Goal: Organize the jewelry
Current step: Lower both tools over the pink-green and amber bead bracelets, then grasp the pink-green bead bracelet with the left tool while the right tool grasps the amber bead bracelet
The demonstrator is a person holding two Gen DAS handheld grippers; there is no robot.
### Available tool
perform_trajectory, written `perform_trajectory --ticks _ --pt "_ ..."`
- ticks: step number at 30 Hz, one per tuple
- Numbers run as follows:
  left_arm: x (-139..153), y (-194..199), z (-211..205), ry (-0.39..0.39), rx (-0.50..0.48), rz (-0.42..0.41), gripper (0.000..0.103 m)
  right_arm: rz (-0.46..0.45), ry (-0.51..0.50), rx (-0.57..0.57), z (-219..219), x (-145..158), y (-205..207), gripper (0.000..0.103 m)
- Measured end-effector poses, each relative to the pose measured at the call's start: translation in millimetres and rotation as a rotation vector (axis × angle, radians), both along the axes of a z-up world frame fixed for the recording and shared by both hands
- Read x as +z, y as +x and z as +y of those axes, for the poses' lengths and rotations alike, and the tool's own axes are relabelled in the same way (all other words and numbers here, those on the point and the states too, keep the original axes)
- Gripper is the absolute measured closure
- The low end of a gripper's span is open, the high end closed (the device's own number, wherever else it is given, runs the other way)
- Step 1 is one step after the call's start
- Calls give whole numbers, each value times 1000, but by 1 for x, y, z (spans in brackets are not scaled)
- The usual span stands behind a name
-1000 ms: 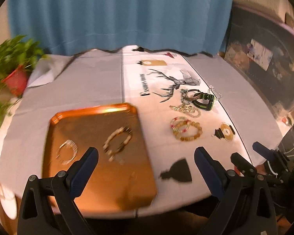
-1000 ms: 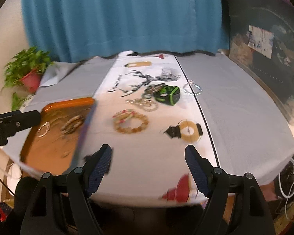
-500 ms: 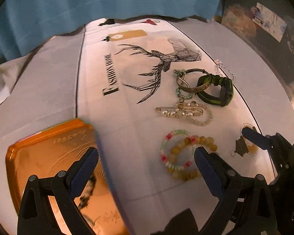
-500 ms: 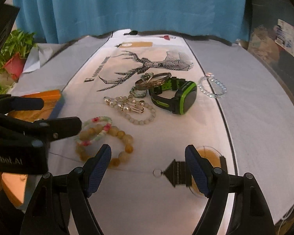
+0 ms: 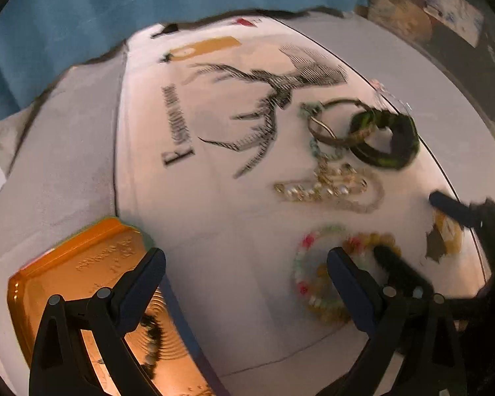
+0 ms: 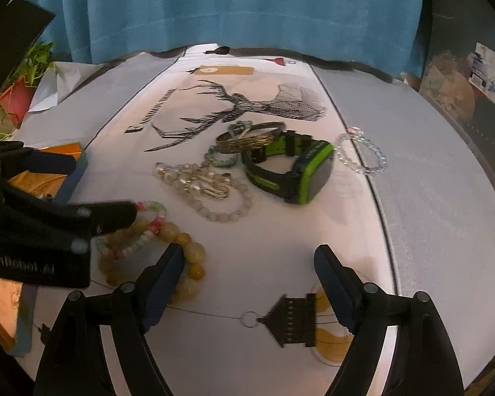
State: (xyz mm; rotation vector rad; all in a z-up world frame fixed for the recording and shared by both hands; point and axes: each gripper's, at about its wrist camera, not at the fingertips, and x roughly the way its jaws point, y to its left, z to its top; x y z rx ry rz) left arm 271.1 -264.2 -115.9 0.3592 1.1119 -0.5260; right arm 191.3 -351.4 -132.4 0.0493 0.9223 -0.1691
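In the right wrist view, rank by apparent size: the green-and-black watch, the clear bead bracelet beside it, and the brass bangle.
Largest to smallest as they look:
1. green-and-black watch
2. brass bangle
3. clear bead bracelet
The bangle and the clear bracelet look close in span, and the bangle lies partly behind the watch, so their order is unsure.

Amber bead bracelet (image 6: 184, 257) overlapping pink-green bead bracelet (image 6: 142, 231), flat on cloth. Green-black watch (image 6: 293, 171) on side, touching bronze bangle (image 6: 250, 138). Clear bead bracelet (image 6: 361, 153) just beside watch. Orange tray (image 5: 72, 283) holding dark bead bracelet (image 5: 151, 340).
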Motion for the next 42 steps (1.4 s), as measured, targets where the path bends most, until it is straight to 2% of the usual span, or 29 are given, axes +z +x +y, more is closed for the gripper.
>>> perform_trajectory --ticks 7,9,14,17,19,21,23,24,30,33,36,42 --pt "-7 -1 -12 -2 -55 9 3 -8 8 -28 -17 -1 -9 16" --pt "-12 2 -11 -9 -52 38 3 -18 2 -31 -18 -1 -10 14" --pt "-12 1 -11 -13 -49 47 4 -23 -6 -29 -18 -2 -10 12" --pt "-6 5 -5 -77 -24 87 6 -21 22 -37 -22 -2 -10 12" --pt "0 6 1 -124 -8 92 6 -22 19 -37 -21 -2 -11 11" --pt "3 8 4 -135 17 81 6 -23 20 -39 -21 -2 -11 11" --pt "1 11 5 -99 46 58 8 -23 22 -39 -21 -3 -11 11" --pt "-4 13 4 -71 51 55 14 -22 22 -39 -21 -3 -11 11" --pt "-8 5 -6 -7 -41 20 15 -23 22 -38 -21 -2 -11 11" --pt "-5 8 -2 -30 -30 24 15 -24 22 -37 -21 -2 -11 11" --pt "-9 7 -4 -5 -47 10 14 -24 23 -38 -21 -2 -11 11" --pt "-10 7 -7 -8 -50 13 14 -23 22 -39 -21 -2 -11 11"
